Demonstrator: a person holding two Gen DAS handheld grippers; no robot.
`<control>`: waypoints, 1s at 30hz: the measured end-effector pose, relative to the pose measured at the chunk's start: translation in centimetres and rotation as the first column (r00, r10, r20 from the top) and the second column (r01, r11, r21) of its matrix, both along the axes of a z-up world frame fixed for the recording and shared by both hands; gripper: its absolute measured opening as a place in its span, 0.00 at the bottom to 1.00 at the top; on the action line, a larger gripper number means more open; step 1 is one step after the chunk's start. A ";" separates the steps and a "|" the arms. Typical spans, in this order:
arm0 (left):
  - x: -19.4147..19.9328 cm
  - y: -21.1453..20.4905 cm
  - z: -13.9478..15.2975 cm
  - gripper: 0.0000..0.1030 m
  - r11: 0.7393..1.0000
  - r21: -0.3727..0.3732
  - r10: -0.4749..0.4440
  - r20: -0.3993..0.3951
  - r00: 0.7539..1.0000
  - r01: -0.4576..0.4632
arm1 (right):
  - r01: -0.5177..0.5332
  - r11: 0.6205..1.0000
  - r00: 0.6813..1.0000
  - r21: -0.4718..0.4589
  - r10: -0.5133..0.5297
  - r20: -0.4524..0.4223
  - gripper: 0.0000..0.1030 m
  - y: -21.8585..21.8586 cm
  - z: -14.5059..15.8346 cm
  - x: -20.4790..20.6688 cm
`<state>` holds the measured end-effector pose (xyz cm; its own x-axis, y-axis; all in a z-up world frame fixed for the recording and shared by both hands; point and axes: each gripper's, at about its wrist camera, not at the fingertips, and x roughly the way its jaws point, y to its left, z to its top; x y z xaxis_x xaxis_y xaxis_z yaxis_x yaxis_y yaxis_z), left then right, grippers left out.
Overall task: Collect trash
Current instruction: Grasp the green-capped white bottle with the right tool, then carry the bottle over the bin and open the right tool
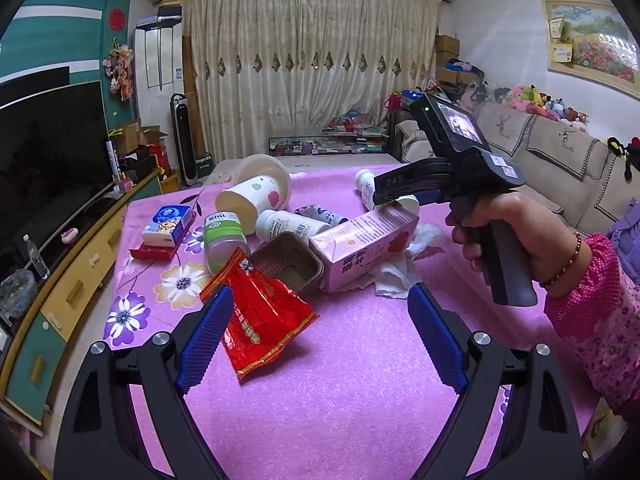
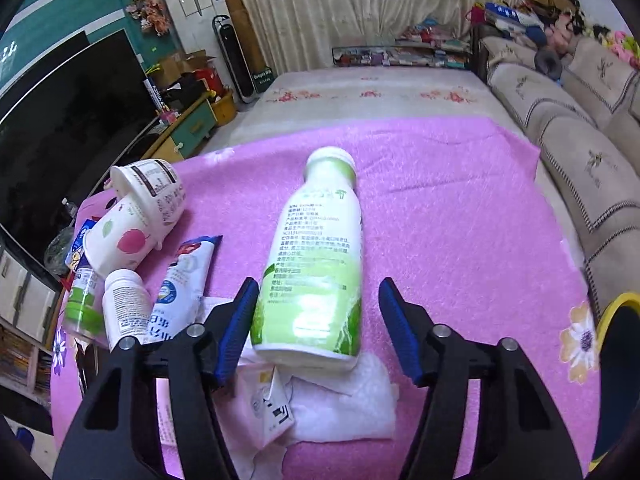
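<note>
Trash lies heaped on a pink flowered cloth (image 1: 340, 380). My left gripper (image 1: 320, 336) is open and empty above the cloth, its left finger beside a red wrapper (image 1: 264, 316). Behind the wrapper are a brown foil tray (image 1: 288, 264), a pink carton (image 1: 360, 248) and crumpled white tissue (image 1: 400, 276). A hand holds my right gripper (image 1: 390, 194) over the carton's far end. In the right wrist view a green-and-white bottle (image 2: 312, 248) lies on its side between the fingers of the right gripper (image 2: 318, 328). These stand open: the left pad is at the bottle's edge, the right pad clear of it.
A paper cup (image 2: 124, 236), a white pill bottle (image 2: 124, 308), a green-labelled jar (image 2: 82, 304) and a blue-and-white pouch (image 2: 180, 284) lie left of the bottle. A blue tissue pack (image 1: 168, 226) sits further left. A yellow-rimmed bin (image 2: 620, 304) is at the right, with a sofa (image 2: 580, 152) beyond it.
</note>
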<state>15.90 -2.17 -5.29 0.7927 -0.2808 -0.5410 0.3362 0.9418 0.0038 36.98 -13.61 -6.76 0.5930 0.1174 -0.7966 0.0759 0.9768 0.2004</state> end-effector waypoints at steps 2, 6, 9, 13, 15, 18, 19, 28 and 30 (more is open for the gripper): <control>0.1 -0.2 -0.2 0.85 1.000 -0.002 -0.005 -0.005 1.000 0.005 | 0.003 1.000 1.000 0.010 -0.003 -0.005 0.57 -0.2 -0.3 0.2; 0.1 -0.6 -0.2 0.85 1.000 -0.005 -0.014 -0.005 1.000 0.014 | -0.004 1.000 1.000 0.006 0.004 -0.002 0.57 -0.4 -0.4 0.4; 0.1 -0.8 -0.2 0.85 1.000 -0.007 -0.020 -0.001 1.000 0.020 | -0.016 1.000 1.000 0.000 0.016 -0.002 0.55 -0.5 -0.6 0.3; -0.1 -1.1 0.0 0.85 1.000 -0.002 -0.025 0.006 1.000 0.025 | -0.029 1.000 1.000 0.002 0.029 0.002 0.48 -1.2 0.1 -0.3; -0.2 -1.2 0.1 0.85 1.000 0.000 -0.027 0.007 1.000 0.027 | -0.033 0.999 0.999 0.010 0.033 0.016 0.48 -1.9 0.7 -1.0; -0.1 -1.4 0.1 0.85 1.000 -0.001 -0.028 0.006 1.000 0.028 | -0.038 0.999 0.998 0.020 0.037 0.042 0.48 -3.2 1.9 -2.6; -0.1 -1.4 0.1 0.85 1.000 -0.002 -0.030 0.005 1.000 0.030 | -0.040 0.999 0.998 0.025 0.039 0.049 0.48 -3.5 2.3 -3.3; -0.9 -3.2 0.9 0.85 0.998 0.002 -0.065 0.023 0.998 0.065 | -0.057 0.995 0.987 0.079 0.044 0.157 0.48 -7.2 5.8 -10.9; -1.1 -3.5 1.0 0.85 0.997 0.003 -0.072 0.027 0.997 0.072 | -0.057 0.994 0.983 0.090 0.040 0.180 0.48 -7.9 6.3 -12.8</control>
<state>14.81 -5.63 -4.24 0.7850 -0.3361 -0.5204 0.4025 0.9153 0.0160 24.23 -21.50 -0.44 0.7156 0.2192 -0.6632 -0.0164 0.9545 0.2978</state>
